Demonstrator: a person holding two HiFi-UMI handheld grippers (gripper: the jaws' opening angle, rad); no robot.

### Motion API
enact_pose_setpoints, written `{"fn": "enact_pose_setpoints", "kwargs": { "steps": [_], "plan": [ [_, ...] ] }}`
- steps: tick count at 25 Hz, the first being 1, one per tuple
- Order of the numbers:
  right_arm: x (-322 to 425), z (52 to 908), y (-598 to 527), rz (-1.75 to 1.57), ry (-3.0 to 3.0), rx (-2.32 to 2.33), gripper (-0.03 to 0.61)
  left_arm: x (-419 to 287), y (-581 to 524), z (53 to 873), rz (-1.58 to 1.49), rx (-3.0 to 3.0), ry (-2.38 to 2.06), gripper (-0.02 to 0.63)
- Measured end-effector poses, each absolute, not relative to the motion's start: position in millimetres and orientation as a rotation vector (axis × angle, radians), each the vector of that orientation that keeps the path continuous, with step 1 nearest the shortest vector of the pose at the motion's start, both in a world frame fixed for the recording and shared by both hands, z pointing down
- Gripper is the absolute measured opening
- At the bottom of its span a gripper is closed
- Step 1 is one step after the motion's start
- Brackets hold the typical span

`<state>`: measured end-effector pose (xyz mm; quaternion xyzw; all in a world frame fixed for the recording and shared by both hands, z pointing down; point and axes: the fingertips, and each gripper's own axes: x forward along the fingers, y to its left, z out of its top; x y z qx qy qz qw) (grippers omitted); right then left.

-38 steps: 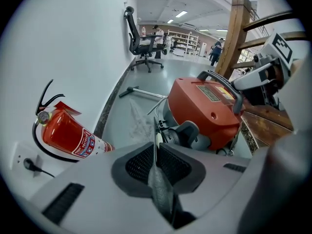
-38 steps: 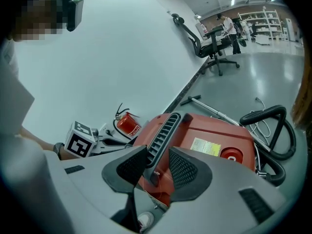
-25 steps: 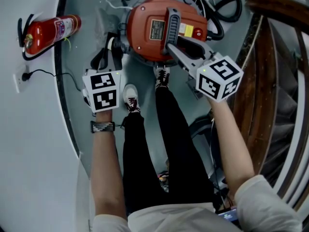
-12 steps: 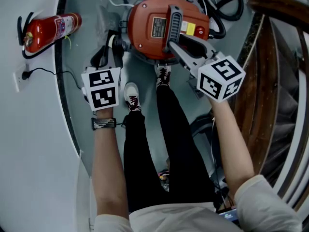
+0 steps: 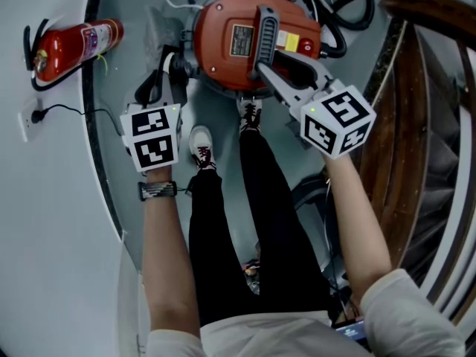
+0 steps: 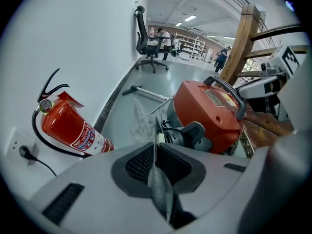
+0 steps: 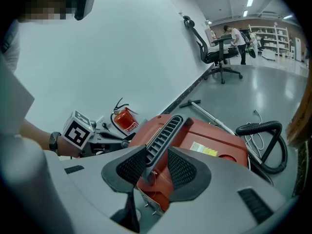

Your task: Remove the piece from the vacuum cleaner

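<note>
A red vacuum cleaner (image 5: 230, 43) stands on the floor ahead of my feet, with a black ribbed handle (image 5: 266, 32) on top. My right gripper (image 5: 277, 69) straddles the near end of that handle (image 7: 163, 130). Its jaws have just opened a little. In the right gripper view, red casing shows between the handle and the right pad (image 7: 183, 167). My left gripper (image 5: 167, 76) sits at the cleaner's left side, by a grey hose port (image 6: 190, 136). Its pads are nearly together on a thin pale piece (image 6: 155, 152) seen edge-on.
A red fire extinguisher (image 5: 74, 47) lies against the wall at left, near a wall plug (image 5: 37, 114). A black hose (image 5: 338, 17) coils behind the cleaner. A wooden stair rail (image 5: 416, 95) stands at right. The person's shoes (image 5: 201, 149) are just below the cleaner.
</note>
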<state>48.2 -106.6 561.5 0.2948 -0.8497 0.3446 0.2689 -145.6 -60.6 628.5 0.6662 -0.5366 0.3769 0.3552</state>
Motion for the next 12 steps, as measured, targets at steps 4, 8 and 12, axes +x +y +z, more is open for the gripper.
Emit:
{"fn": "enact_pose_setpoints", "kwargs": {
  "steps": [4, 8, 12],
  "plan": [
    [47.7, 561.7, -106.1, 0.893, -2.285, 0.773, 0.147, -146.9, -60.3, 629.2, 0.958, 1.713, -1.394, 0.04],
    [48.3, 561.5, -106.8, 0.867, -2.288, 0.766, 0.153, -147.6, -59.9, 629.5, 0.958, 1.713, -1.39, 0.04],
    [48.2, 561.1, -107.7, 0.852, -2.289, 0.763, 0.155, -148.8, -60.2, 629.2, 0.952, 1.709, -1.393, 0.04]
  ]
}}
